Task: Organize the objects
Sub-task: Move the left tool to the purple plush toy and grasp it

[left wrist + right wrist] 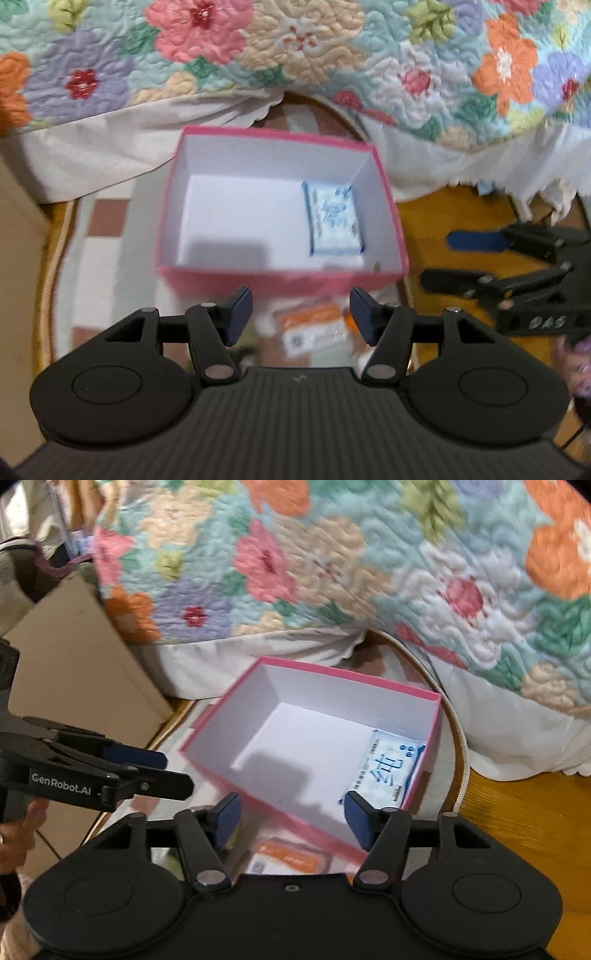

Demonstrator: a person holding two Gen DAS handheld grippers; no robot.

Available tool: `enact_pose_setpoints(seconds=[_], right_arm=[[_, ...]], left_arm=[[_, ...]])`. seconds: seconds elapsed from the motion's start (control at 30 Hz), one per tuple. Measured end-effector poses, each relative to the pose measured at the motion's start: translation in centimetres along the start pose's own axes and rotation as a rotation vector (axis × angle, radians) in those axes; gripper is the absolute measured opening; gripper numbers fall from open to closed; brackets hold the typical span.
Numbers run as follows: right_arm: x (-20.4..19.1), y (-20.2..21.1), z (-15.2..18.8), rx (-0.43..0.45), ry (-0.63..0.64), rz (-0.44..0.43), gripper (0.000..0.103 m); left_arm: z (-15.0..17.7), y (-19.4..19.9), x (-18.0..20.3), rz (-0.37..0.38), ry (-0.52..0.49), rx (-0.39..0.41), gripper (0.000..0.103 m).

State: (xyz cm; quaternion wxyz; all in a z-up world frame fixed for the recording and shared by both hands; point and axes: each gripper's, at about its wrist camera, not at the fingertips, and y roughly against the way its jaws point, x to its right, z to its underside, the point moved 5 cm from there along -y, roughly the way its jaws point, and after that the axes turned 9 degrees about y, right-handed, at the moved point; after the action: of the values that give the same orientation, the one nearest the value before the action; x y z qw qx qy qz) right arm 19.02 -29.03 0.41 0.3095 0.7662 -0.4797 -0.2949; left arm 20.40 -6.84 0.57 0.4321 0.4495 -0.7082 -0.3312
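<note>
A pink box with a white inside stands on a rug; it also shows in the right wrist view. A light blue tissue pack lies in its right part, seen too in the right wrist view. An orange and white packet lies on the rug in front of the box, also in the right wrist view. My left gripper is open and empty just above that packet. My right gripper is open and empty over the box's near edge.
A flowered quilt with a white bed skirt hangs behind the box. A cardboard box stands at the left. Wooden floor lies to the right of the rug.
</note>
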Motion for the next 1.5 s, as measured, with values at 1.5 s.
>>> enact_pose_setpoints(seconds=[1.5], right_arm=[[-19.2,-9.6,16.4,-0.15,0.343,-0.247,0.089]], left_arm=[[18.3,-4.9,-13.1,-0.013,0.088,-0.077,0.067]])
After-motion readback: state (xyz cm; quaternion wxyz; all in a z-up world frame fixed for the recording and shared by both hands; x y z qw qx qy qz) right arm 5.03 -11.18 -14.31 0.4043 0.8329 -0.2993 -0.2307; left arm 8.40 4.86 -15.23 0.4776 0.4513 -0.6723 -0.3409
